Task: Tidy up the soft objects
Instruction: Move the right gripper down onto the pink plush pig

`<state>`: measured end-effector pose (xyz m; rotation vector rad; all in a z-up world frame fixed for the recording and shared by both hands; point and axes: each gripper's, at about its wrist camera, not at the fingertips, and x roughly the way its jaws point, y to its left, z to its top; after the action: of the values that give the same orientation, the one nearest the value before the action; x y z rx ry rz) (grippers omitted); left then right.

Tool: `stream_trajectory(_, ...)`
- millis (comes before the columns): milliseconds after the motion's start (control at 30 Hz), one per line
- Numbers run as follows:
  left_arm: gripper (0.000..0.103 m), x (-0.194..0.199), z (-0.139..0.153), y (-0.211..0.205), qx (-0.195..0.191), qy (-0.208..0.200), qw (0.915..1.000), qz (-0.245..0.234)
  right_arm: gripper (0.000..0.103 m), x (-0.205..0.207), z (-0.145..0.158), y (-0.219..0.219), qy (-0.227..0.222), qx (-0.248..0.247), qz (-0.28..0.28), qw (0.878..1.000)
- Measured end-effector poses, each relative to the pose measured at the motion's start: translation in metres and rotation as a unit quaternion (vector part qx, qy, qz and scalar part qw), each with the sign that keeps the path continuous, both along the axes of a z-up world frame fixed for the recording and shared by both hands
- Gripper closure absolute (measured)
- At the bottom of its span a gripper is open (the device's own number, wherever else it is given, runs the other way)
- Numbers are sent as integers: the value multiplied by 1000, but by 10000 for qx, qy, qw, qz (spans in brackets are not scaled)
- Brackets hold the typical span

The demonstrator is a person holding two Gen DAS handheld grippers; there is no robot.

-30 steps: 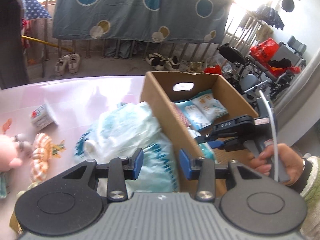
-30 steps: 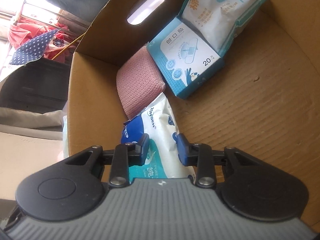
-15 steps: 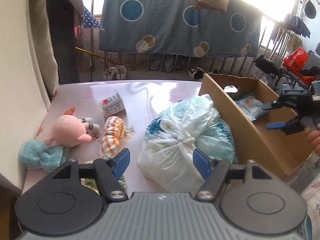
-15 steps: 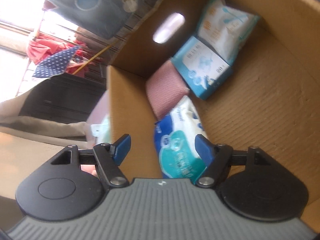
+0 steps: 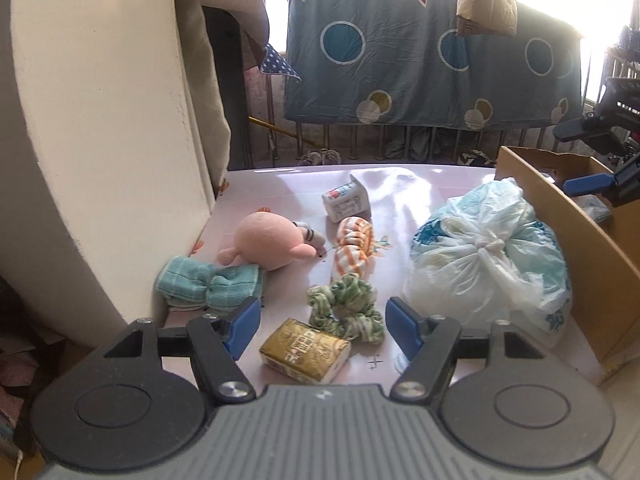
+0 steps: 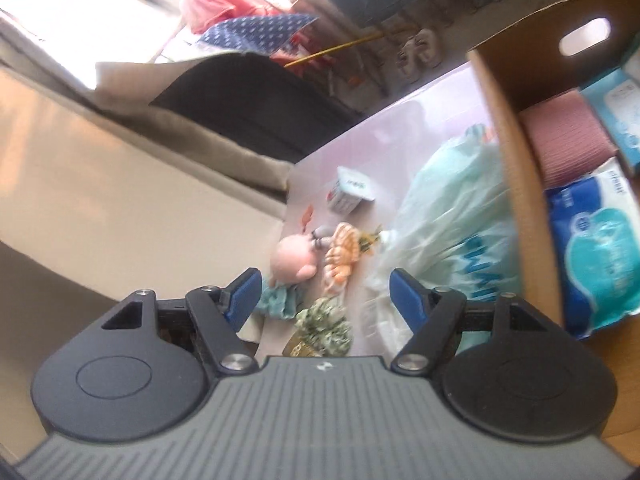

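Note:
My left gripper (image 5: 322, 330) is open over the near edge of the pink table (image 5: 280, 188), with nothing between its pads. Just ahead lie a gold tissue pack (image 5: 306, 350) and a green scrunchie (image 5: 346, 306). Farther off are a teal cloth (image 5: 208, 286), a pink plush (image 5: 272, 246), an orange striped cloth (image 5: 354, 246) and a tied plastic bag (image 5: 484, 258). My right gripper (image 6: 324, 296) is open and empty, raised above the cardboard box (image 6: 516, 160). It also shows at the right edge of the left wrist view, as the right gripper (image 5: 588, 156). Inside the box lie a blue wipes pack (image 6: 596, 256) and a pink cloth (image 6: 568, 140).
A small white carton (image 5: 346, 202) stands mid-table. A cream wall (image 5: 104, 128) borders the table on the left. Behind the table a railing carries a blue dotted blanket (image 5: 432, 68). The box (image 5: 584, 264) stands at the table's right end, against the plastic bag.
Both grippers opened wider. The left one swung from the box and bag toward the table's left items. The right one let go of the wipes pack and rose out of the box.

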<state>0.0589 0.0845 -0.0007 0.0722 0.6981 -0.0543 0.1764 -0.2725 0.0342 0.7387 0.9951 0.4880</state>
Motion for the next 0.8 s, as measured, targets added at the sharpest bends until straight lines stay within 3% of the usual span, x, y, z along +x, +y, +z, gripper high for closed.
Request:
stream_trajectory(200,33,11,-3,9,481,-443,9973,343,32,27,-9,85,117,130,800,9966)
stream_trajectory(367,34,45,-18,10,609,-647,9952,419,30,67,-15,164,139,11,1551,9878)
stream_trajectory(533,34,94,-39,16,378,-412,9977,392,25,120,-33,226,138,-268,2093,9774)
stream_trajectory(800,35,146,-67,27,196,213,9986,449,25,191,-82,279,218,-751,2216,9720)
